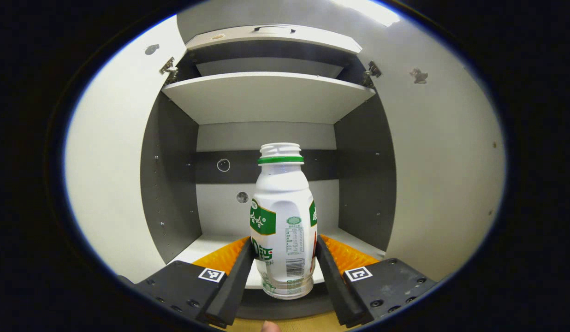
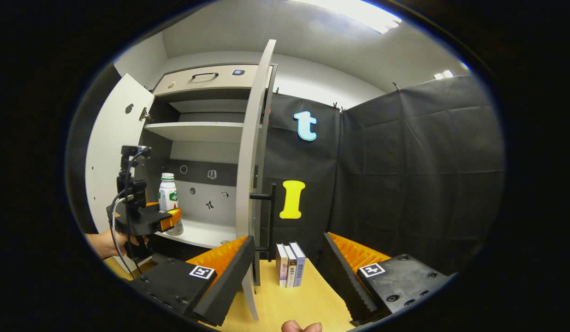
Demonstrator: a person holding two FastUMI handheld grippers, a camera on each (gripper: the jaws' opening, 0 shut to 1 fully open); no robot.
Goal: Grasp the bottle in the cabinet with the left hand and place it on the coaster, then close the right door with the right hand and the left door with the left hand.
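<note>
Both fingers of the left gripper [image 1: 285, 258] press the sides of the white bottle [image 1: 282, 221], which stands upright on the cabinet's bottom shelf [image 1: 211, 246] between the open left door [image 1: 114, 175] and right door [image 1: 446, 175]. Farther off, the right gripper [image 2: 287, 258] hangs spread over the wooden table [image 2: 303, 299], near three small books [image 2: 290, 263].

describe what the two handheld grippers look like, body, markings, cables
Left gripper: two long wedge-shaped fingers on flat plates studded with screws, each plate carrying a square black-and-white tag. From the right gripper view it has a black body, a camera post on top and cables trailing down, held by a bare hand. Right gripper: the same wedge fingers, screwed plates and square tags.
</note>
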